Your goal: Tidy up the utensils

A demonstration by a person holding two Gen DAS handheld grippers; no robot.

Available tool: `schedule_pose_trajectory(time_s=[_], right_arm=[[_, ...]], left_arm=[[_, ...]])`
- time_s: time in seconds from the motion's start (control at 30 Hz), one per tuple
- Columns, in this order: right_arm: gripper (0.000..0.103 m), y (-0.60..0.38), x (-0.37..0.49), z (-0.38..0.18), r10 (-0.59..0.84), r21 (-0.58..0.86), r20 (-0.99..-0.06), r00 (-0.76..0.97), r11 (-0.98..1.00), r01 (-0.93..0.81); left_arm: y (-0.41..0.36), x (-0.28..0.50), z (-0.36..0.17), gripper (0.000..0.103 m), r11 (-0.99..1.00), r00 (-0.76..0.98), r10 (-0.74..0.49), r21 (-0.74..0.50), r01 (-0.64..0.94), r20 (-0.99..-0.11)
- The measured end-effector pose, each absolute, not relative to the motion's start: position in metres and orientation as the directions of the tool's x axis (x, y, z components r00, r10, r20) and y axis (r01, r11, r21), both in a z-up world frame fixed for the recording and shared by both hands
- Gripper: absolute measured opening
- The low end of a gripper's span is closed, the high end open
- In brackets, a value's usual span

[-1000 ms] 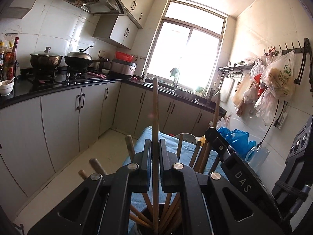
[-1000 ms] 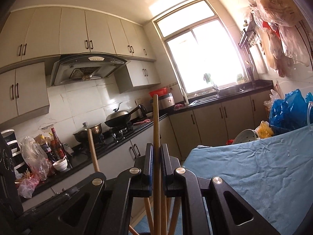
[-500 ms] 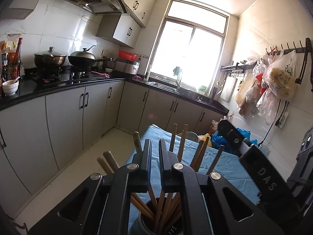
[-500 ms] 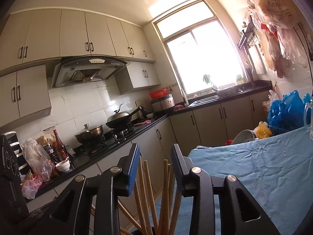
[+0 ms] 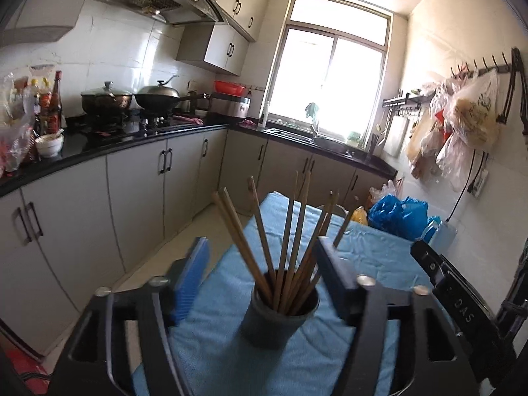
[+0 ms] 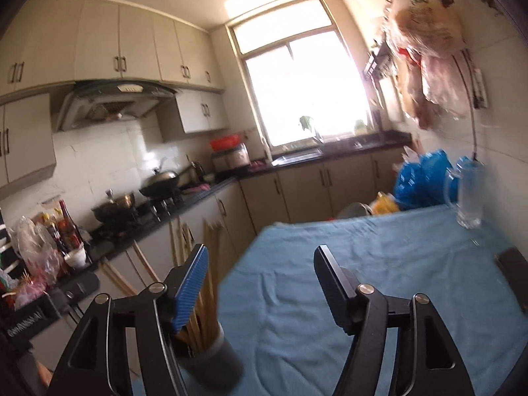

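Wooden chopsticks (image 5: pixel 290 250) released; both grippers opened

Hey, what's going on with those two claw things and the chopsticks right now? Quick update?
Left gripper and right gripper open, jaws just opened, gripping nothing. Chopsticks stand in cup on blue cloth. Nothing in the way.

Daylit kitchen, window (image 5: pixel 333 79) straight ahead of claws blown out w/ glare, fisheye bending at edges, dark corner vignette, right-wrist view motion-blurred esp. hanging bags (image 6: pixel 425 52), left-wrist view sharper
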State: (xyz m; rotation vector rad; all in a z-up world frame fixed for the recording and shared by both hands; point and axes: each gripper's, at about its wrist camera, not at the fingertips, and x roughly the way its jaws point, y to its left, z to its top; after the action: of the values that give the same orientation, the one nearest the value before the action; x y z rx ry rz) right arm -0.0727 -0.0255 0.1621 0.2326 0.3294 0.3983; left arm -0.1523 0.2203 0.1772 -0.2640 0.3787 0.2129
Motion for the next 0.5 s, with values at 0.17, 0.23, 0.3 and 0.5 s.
schedule_pose_trajectory(time_s=[0.17, 0.23, 0.3, 0.5], right_arm=[[0.081, -0.050, -0.103, 0.143, 0.361, 0.263, -0.333, 0.871, 0.923, -0.282], [0.081, -0.056, -0.113, 0.136, 0.350, 0.261, -0.362, 0.864, 0.928, -0.267], [0.081, -0.060, -0.121, 0.131, 0.343, 0.256, -0.382, 0.858, 0.931, -0.259], [0.086, -0.076, -0.146, 0.114, 0.298, 0.224, -0.425, 0.854, 0.949, -0.220]], left_arm=[[0.195, -0.187, 0.178, 0.100, 0.938, 0.909, 0.272, -0.124, -0.323, -0.316], [0.182, -0.194, 0.180, 0.103, 0.946, 0.906, 0.281, -0.070, -0.318, -0.318], [0.174, -0.194, 0.181, 0.103, 0.952, 0.901, 0.277, -0.031, -0.304, -0.333], [0.145, -0.207, 0.170, 0.103, 0.924, 0.863, 0.382, 0.115, -0.364, -0.330]])
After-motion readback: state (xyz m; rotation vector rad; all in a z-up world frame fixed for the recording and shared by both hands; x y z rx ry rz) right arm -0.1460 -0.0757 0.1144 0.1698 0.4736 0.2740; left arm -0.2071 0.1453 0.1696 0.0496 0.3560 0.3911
